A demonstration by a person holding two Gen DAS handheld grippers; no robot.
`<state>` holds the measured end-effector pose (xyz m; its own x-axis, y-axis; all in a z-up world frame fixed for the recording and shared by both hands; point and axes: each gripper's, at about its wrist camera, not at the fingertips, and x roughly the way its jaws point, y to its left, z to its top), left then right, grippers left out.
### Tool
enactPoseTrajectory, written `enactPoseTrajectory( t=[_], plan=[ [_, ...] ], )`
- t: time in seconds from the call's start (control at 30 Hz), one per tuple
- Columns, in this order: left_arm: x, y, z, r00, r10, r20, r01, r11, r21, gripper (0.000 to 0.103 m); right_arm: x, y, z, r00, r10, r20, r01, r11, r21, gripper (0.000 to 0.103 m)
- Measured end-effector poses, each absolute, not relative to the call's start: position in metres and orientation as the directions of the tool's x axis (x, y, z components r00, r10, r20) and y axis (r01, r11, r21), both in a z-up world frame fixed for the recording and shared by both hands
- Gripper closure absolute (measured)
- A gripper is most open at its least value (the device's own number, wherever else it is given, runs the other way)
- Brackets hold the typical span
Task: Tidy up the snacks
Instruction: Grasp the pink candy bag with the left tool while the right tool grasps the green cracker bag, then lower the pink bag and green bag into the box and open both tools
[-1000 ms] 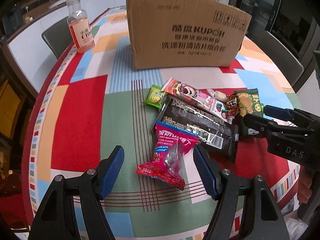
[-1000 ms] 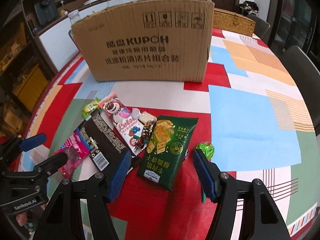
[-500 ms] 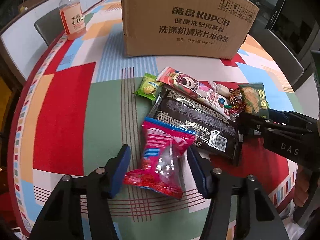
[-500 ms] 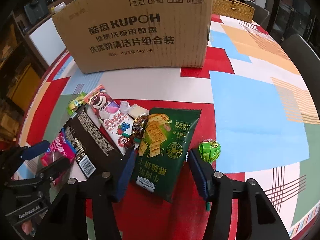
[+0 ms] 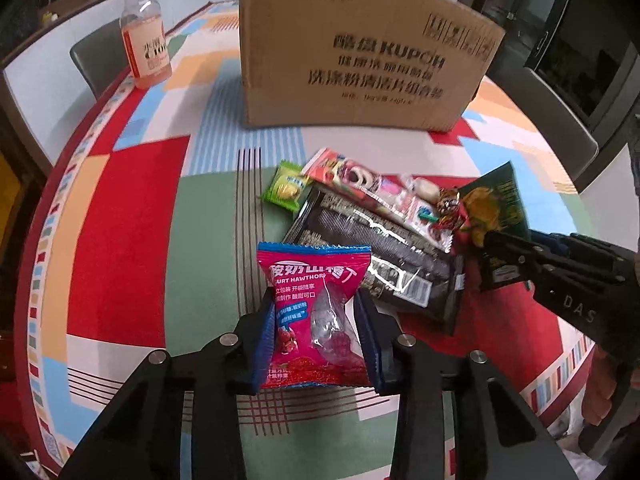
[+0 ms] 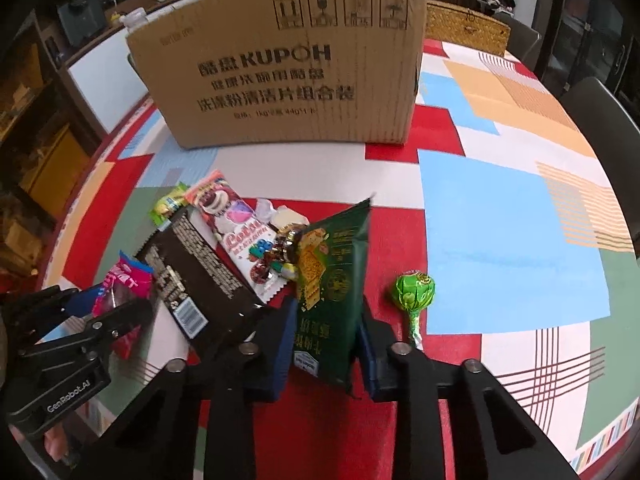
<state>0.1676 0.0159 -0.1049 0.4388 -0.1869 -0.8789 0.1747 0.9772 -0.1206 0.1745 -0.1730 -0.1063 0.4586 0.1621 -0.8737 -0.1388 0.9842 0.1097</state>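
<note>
Both grippers just went from wide open over the pile to pinching a packet each, so I'd say the grab step is basically landing on both sides at once. A second ago the pink packet and the green one were lying flat on the table with my blue pads well clear of them. Now they're squeezed.

My left gripper is closing on the pink hawthorn packet, bottom centre of the left wrist view. The blue pads press in on both its long edges, and the packet stands up between them instead of lying flat.

My right gripper is closing too, on the dark green cracker bag, lower middle of the right wrist view. The bag has buckled into a fold, its top corner poking up toward the cardboard box.

Everything else sits loose on the tablecloth: the black bar and the Lotso packet left of centre, the small yellow-green candy further up and left, and the green lollipop just right of my right pads.

My guess is both packets are headed for the box at the top of the frame, which looks like the obvious place to tidy them into, though I can't see inside it.
</note>
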Motion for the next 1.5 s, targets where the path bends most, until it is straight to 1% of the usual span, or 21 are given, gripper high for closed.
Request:
enactPoseTrajectory(
  t=[0.07, 0.17, 0.57, 1.0, 1.5],
  plan=[
    [0.167, 0.016, -0.1, 0.447, -0.194, -0.873, 0.175, 0.976, -0.128, 0.066, 0.174, -0.173, -0.104, 0.461, 0.178, -0.869, -0.149, 0.981, 0.121, 0.086],
    [0.165, 0.016, -0.092, 0.463, -0.204, -0.862, 0.174, 0.975, -0.137, 0.066, 0.172, -0.172, -0.102, 0.461, 0.193, -0.866, -0.158, 0.978, 0.133, 0.09],
    [0.161, 0.01, -0.056, 0.538, -0.226, -0.812, 0.202, 0.97, -0.136, 0.067, 0.164, -0.178, -0.074, 0.527, 0.232, -0.818, -0.165, 0.972, 0.17, 0.09],
    [0.177, 0.003, -0.002, 0.653, -0.232, -0.721, 0.23, 0.968, -0.103, 0.067, 0.172, -0.182, -0.023, 0.639, 0.273, -0.719, -0.197, 0.962, 0.191, 0.09],
    [0.222, 0.002, 0.052, 0.752, -0.225, -0.62, 0.237, 0.969, -0.064, 0.067, 0.218, -0.189, 0.027, 0.752, 0.282, -0.596, -0.201, 0.959, 0.2, 0.09]
  ],
)
